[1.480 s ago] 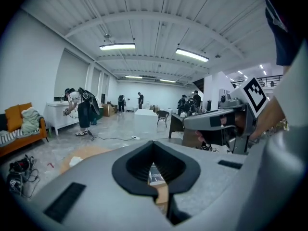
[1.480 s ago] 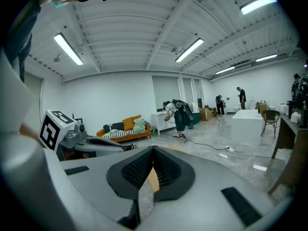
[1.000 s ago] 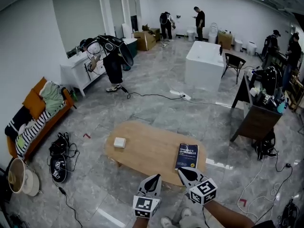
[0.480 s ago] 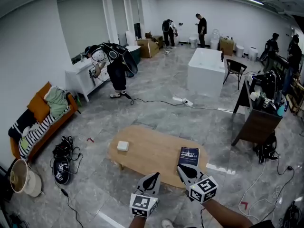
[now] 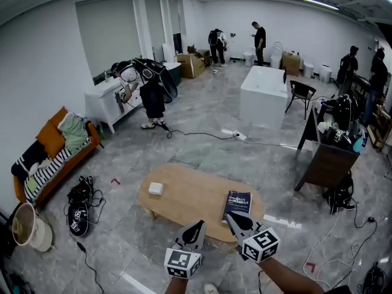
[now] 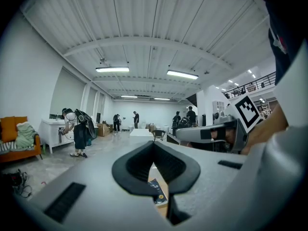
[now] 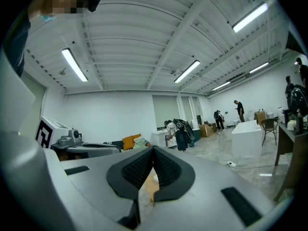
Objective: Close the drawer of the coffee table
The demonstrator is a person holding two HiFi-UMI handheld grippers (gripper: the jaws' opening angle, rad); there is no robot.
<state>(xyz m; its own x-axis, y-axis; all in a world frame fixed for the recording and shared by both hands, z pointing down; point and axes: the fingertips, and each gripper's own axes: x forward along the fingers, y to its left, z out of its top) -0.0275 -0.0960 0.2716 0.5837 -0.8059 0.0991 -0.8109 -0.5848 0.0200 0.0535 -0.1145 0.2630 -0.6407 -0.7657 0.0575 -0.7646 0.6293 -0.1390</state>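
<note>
Well short of the near edge of the oval, pale-wood counter point(image 5: 190, 196): small white box point(image 5: 155, 188) near its left end; left gripper point(image 5: 197, 226) clenched, empty, ribbed dark pads meeting; right gripper point(image 5: 230, 216) likewise clamped on nothing, probably readied for pushing; glossy dark book point(image 5: 237, 204) toward the right end. No drawer visible.

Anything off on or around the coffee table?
Nothing spilled or damaged. On the coffee table, the book and white box lie flat. Black gear and cables clutter the floor to its left. No open drawer shows from the head view.
</note>
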